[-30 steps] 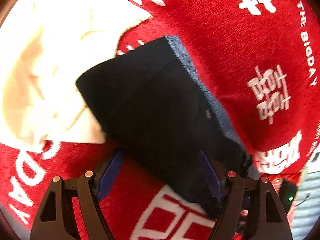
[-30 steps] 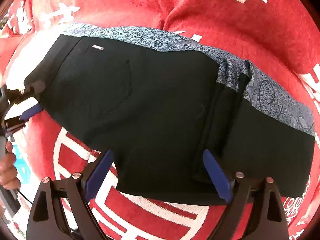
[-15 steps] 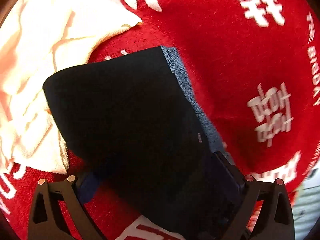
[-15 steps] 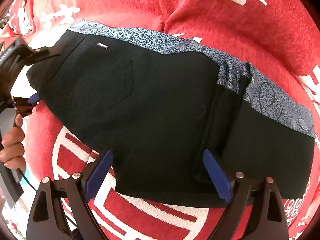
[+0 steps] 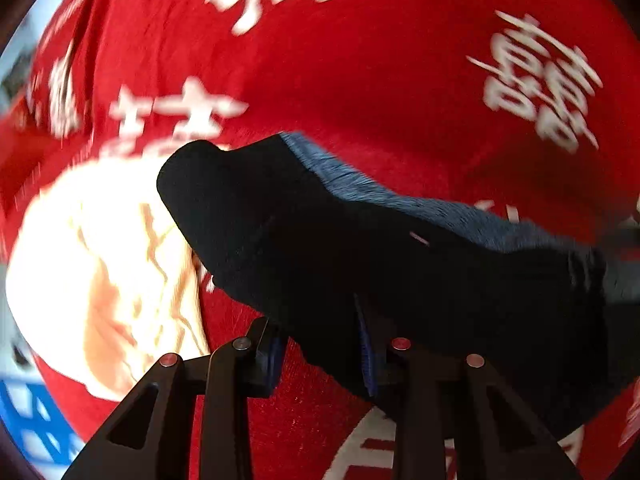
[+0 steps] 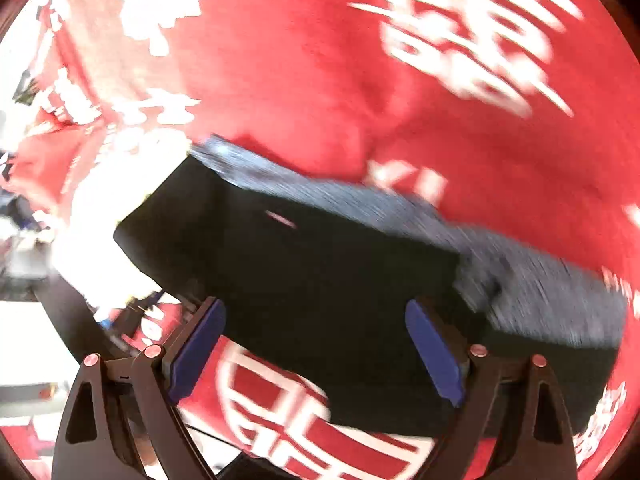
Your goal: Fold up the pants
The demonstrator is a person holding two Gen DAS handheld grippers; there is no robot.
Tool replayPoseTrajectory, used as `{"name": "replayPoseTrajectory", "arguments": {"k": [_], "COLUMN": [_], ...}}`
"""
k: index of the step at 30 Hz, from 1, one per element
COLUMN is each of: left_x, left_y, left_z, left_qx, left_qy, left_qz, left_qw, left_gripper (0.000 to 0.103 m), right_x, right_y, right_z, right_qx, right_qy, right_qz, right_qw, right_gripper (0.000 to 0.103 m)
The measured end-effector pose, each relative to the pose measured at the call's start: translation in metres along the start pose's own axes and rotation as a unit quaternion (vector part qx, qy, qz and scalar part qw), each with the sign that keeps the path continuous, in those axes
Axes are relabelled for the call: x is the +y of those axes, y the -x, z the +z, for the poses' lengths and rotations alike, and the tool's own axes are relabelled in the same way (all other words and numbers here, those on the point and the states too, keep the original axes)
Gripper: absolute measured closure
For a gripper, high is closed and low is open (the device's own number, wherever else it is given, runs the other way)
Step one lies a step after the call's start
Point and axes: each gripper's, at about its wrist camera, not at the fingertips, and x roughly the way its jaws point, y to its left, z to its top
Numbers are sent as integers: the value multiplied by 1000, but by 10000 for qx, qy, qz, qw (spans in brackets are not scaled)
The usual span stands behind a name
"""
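- Black pants (image 5: 400, 264) with a grey patterned waistband (image 5: 400, 196) lying folded on a red cloth (image 5: 360, 60) printed with white characters; blurred in both views.
- Left gripper (image 5: 320, 354) with jaws just drawn in, pinching the near edge of the pants at 6 o'clock; dark fabric bunched between the blue pads.
- Cream towel (image 5: 108, 280) at 9 o'clock in the left view, crumpled, its edge tucked beneath the pants' corner; blue crate (image 5: 28, 412) at 8 o'clock.
- Right gripper (image 6: 316, 354) spread wide over the pants (image 6: 320, 280); pads clear of the fabric, nothing gripped.
- Clutter at 9 o'clock in the right view, too blurred to tell.
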Motion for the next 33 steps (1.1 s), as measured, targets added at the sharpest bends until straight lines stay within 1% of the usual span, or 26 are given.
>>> {"name": "replayPoseTrajectory", "arguments": {"k": [1,2,5,6,7,8,10,12,14,16,17,18,19,20,21,24,28,31,33], "left_x": [-5,-22,-30,-21,-25,-20,-25,-32,-32,-30,-30,-30,-28,-32,-36,-49,-74,-94,-109], "left_y": [2,1,3,5,6,7,8,5,6,7,7,7,8,11,13,23,51,72,87], "left_z": [-1,1,-1,-5,-6,-8,-8,-6,-7,-11,-11,-11,-11,-10,-9,-7,-1,2,4], "left_qx": [-62,-116,-187,-200,-216,-226,-251,-260,-263,-257,-251,-247,-228,-206,-259,-421,-714,-931,-1076], "left_qy": [-151,-290,-527,-565,-616,-644,-684,-703,-694,-663,-644,-638,-647,-672,-716,-892,-1169,-1402,-1579], "left_qz": [42,84,191,218,255,278,318,353,378,381,384,384,347,302,334,327,231,80,-49], "left_qw": [9999,9995,9983,9980,9975,9973,9968,9966,9965,9967,9969,9969,9970,9971,9965,9946,9903,9857,9816], "left_gripper": [71,71,71,71,71,71,71,71,71,71,71,71,71,71,71,71,71,71,71], "right_x": [12,29,72,90,109,123,148,172,186,188,185,181,176,169,162,147,111,87,58], "right_y": [-1,-6,-27,-36,-46,-55,-71,-91,-112,-129,-137,-140,-141,-137,-130,-104,-56,-22,8], "right_z": [14,32,65,74,81,83,86,86,83,80,77,75,74,74,75,71,62,56,45], "right_qx": [78,236,794,957,1114,1233,1484,1802,2075,2285,2387,2432,2461,2447,2332,1905,1419,1097,815], "right_qy": [126,276,612,762,966,1146,1479,1836,2141,2272,2295,2302,2242,1992,1832,1753,1414,1197,990], "right_qz": [98,205,323,313,298,264,107,-117,-447,-781,-961,-1055,-986,-694,-510,-186,409,759,1043], "right_qw": [9998,9991,9944,9920,9886,9854,9777,9663,9535,9434,9387,9363,9378,9464,9537,9657,9789,9838,9862], "right_gripper": [9,9,9,9,9,9,9,9,9,9,14,45,64,80,85,86,86,86,86]}}
